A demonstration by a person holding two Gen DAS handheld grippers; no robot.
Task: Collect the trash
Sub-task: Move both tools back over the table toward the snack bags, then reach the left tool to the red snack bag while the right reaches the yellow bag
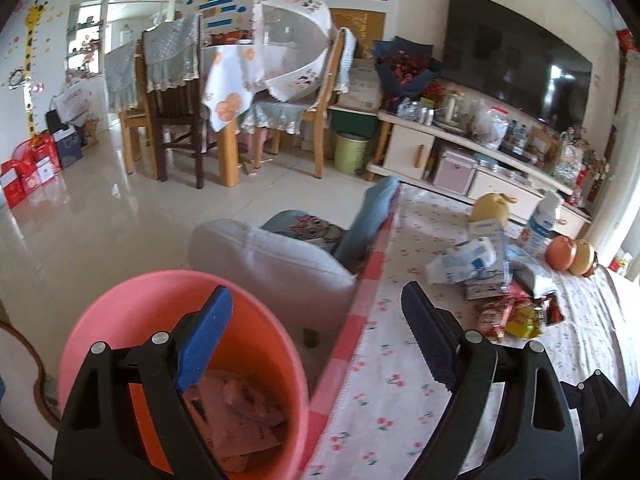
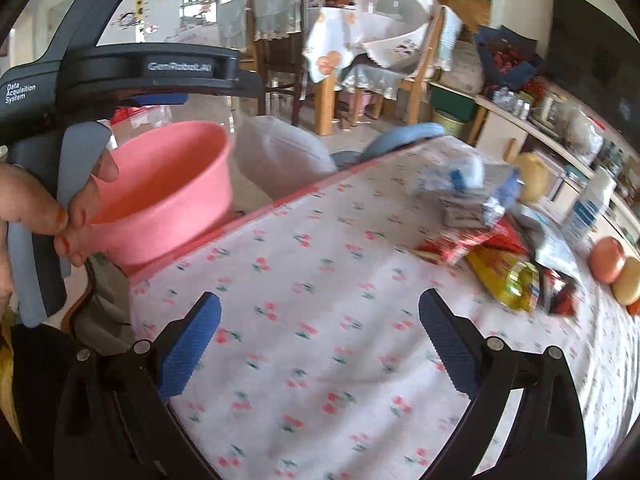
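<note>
On the cherry-print tablecloth (image 2: pixel 320 320), well beyond both grippers, lies the trash: crinkled red and yellow snack wrappers (image 1: pixel 514 316) touching a heap of crumpled white-and-blue packets (image 1: pixel 468 260) and a flattened carton. Just past the heap stand a white plastic bottle (image 1: pixel 542 220) and a rounded yellow toy (image 1: pixel 490 206); two smooth round fruits (image 1: pixel 570 256) sit beside the wrappers. Off the cloth's pink-checked edge, a round pink plastic bin (image 1: pixel 132 312) holds crumpled paper. Over that bin hangs the left gripper (image 1: pixel 316 312), jaws wide apart, empty. Above bare cloth, the right gripper (image 2: pixel 320 320) likewise gapes, its blue pads textured, nothing between.
</note>
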